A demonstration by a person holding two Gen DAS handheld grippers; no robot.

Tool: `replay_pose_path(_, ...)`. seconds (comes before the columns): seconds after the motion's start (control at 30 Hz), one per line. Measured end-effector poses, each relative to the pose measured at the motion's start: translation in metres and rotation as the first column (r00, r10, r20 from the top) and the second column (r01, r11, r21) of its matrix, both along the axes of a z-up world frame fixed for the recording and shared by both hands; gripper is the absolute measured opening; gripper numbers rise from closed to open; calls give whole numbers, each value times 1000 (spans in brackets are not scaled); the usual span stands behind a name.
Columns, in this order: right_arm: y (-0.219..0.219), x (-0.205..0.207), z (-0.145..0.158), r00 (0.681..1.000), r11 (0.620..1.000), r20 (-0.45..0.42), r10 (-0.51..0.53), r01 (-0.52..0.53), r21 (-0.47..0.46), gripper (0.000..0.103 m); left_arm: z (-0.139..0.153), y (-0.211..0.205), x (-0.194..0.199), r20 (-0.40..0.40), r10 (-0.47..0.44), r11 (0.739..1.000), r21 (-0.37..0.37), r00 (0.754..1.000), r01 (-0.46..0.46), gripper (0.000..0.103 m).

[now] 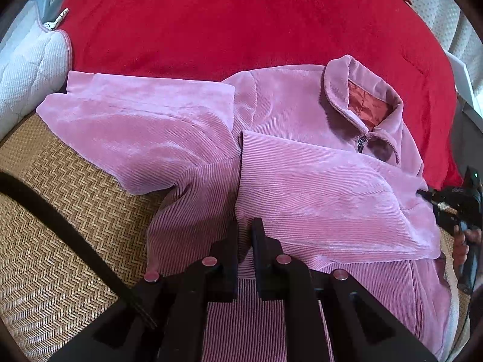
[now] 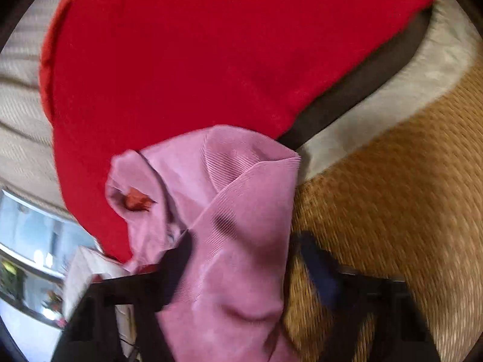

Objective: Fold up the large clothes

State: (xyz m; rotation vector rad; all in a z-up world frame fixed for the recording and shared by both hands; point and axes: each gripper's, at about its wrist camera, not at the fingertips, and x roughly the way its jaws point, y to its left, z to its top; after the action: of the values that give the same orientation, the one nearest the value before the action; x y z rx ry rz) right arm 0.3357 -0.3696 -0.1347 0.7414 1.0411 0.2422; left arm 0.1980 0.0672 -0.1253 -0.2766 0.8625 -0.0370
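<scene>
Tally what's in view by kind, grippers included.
pink jacket: 1
red blanket: 1
woven mat: 1
white quilted pad: 1
grippers: 2 (left gripper, right gripper)
Total: 6

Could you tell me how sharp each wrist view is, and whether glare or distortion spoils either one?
Left wrist view: sharp, pink jacket ribs crisp, sheen on its sleeve, fisheye bending at the edges. Right wrist view: motion-smeared, woven mat streaked, gripper outlines blurred.
</scene>
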Motion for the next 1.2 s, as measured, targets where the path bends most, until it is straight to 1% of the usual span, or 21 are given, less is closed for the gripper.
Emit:
replay_pose_path(0.1, 10, -4, 20, 997, 985, 81, -17, 31, -168, 9, -1, 0, -1, 5, 0, 1000, -1, 1000, 0, 11)
replay_pose_path(0.13, 10, -5, 19, 997, 975, 76, -29, 45, -216, 9, -1, -1, -1, 7, 0, 1000, 3, 1000, 0, 11)
replay_pose_path(0.17, 10, -2, 9, 999, 974, 23, -27, 32, -226, 12, -1, -1, -1, 7, 0, 1000, 6, 1000, 0, 11)
replay_pose_path(0.2, 11, -2, 4, 1000, 970, -7, -23, 20, -243, 23, -1, -1, -1, 5, 0, 1000, 9, 1000, 0, 11)
replay_pose_path(0.23, 10, -6, 5, 1000, 963, 1, -26, 26, -268, 42, -1, -2, -1, 4, 0, 1000, 10, 1000, 0, 11)
replay_pose_path(0.27, 9, -14, 12, 999, 954, 32, -44, 51, -297, 63, -1, -2, 0, 3, 0, 1000, 10, 1000, 0, 11)
replay_pose_path(0.3, 8, -24, 21, 995, 945, 66, -69, 87, -314, 91, -1, -2, 0, 2, 0, 1000, 10, 1000, 0, 11)
replay_pose_path(0.4, 13, -67, 60, 978, 961, 194, -81, 128, -245, 91, 0, -6, 2, -2, 1, 1000, 31, 1000, -1, 12)
replay_pose_path(0.47, 28, -94, 82, 962, 980, 274, -23, 76, -184, 91, 1, -9, 4, -7, 5, 999, 54, 1000, -5, 14)
replay_pose_path(0.53, 43, -108, 87, 952, 998, 302, 39, -21, -64, 92, 3, -7, 7, -22, 25, 997, 67, 999, -23, 23)
replay_pose_path(0.6, 62, -101, 64, 978, 997, 198, 72, -63, -50, 92, 7, -2, 10, -52, 40, 998, 52, 998, -38, 45)
replay_pose_path(0.67, 58, -90, 22, 998, 996, -4, 55, -55, -75, 90, 18, 7, 7, -78, 29, 1000, 13, 997, -28, 58)
replay_pose_path(0.73, 50, -108, 31, 996, 996, 89, 15, -7, -84, 87, 33, 20, -2, -42, 21, 999, -30, 999, -22, 68)
replay_pose_path(0.77, 53, -123, 44, 988, 993, 151, 17, 0, -114, 88, 45, 34, -10, -5, 19, 998, -62, 1000, -19, 81)
replay_pose_path(0.8, 56, -135, 54, 978, 991, 208, 23, 5, -133, 88, 51, 44, -14, 18, 23, 997, -79, 1000, -22, 86)
replay_pose_path(0.87, 63, -167, 73, 944, 987, 329, 36, 18, -158, 92, 60, 75, -20, 61, 67, 990, -126, 996, -59, 86)
replay_pose_path(0.93, 76, -195, 73, 916, 984, 393, 76, -4, -180, 97, 60, 118, -16, 62, 150, 966, -221, 987, -133, 85)
replay_pose_path(0.97, 84, -208, 65, 907, 979, 408, 100, -18, -201, 97, 54, 149, -8, 35, 220, 935, -294, 975, -201, 85)
replay_pose_path(1.07, 119, -226, 29, 906, 964, 383, 178, -81, -254, 97, 35, 209, 11, -56, 343, 842, -425, 938, -333, 84)
replay_pose_path(1.13, 126, -227, 5, 927, 956, 310, 213, -132, -262, 98, 21, 246, 31, -114, 396, 778, -485, 911, -399, 84)
replay_pose_path(1.2, 129, -232, 12, 907, 947, 346, 239, -139, -289, 98, 13, 264, 48, -131, 410, 752, -512, 903, -416, 84)
